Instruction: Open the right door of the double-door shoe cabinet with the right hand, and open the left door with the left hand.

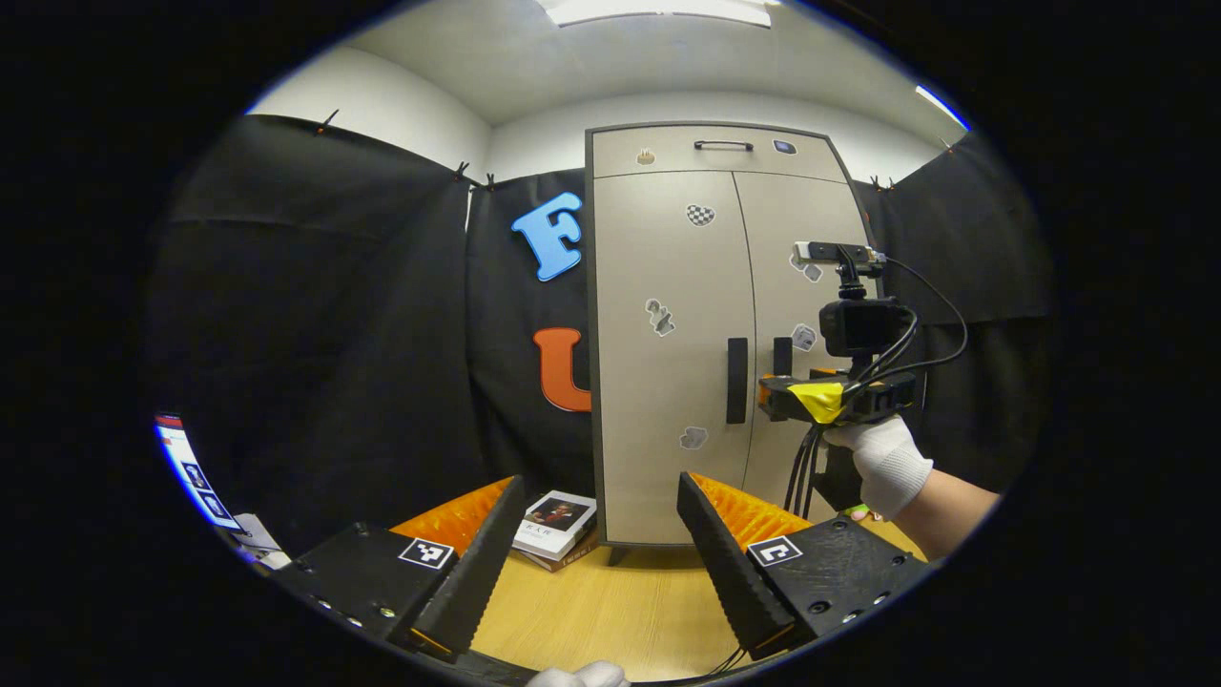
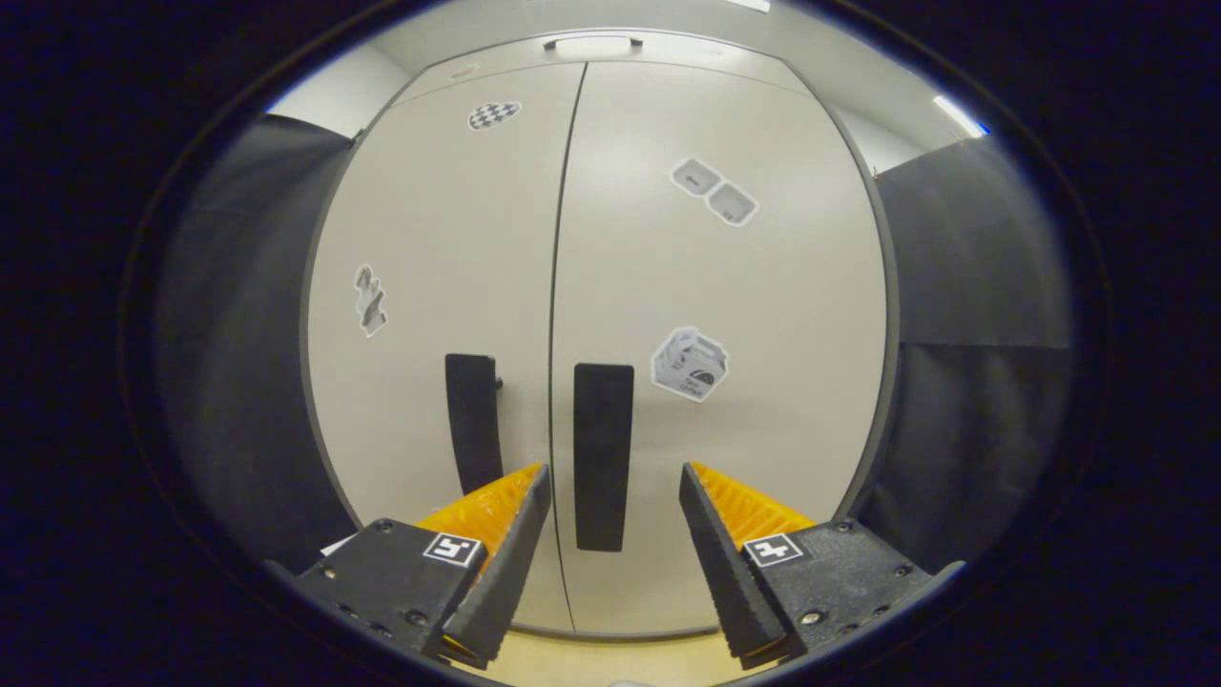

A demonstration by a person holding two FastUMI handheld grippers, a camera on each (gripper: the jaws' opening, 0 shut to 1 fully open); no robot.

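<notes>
A beige double-door shoe cabinet (image 1: 668,286) stands upright on the wooden table, both doors shut. In the right gripper view the right door (image 2: 725,286) is close ahead, and its black vertical handle (image 2: 603,456) lies between the fingers of my open right gripper (image 2: 610,487), a little beyond the tips. The left door's handle (image 2: 472,422) is just to the left of it. In the left gripper view my left gripper (image 1: 601,491) stands open well back from the cabinet, facing the left door (image 1: 668,353) and its handle (image 1: 736,380). The right gripper (image 1: 835,396), held by a gloved hand (image 1: 887,463), is at the right door.
A small stack of books (image 1: 555,525) lies on the wooden table (image 1: 610,611) by the cabinet's left foot. A drawer with a black handle (image 1: 722,145) tops the cabinet. Black cloth walls close in on both sides.
</notes>
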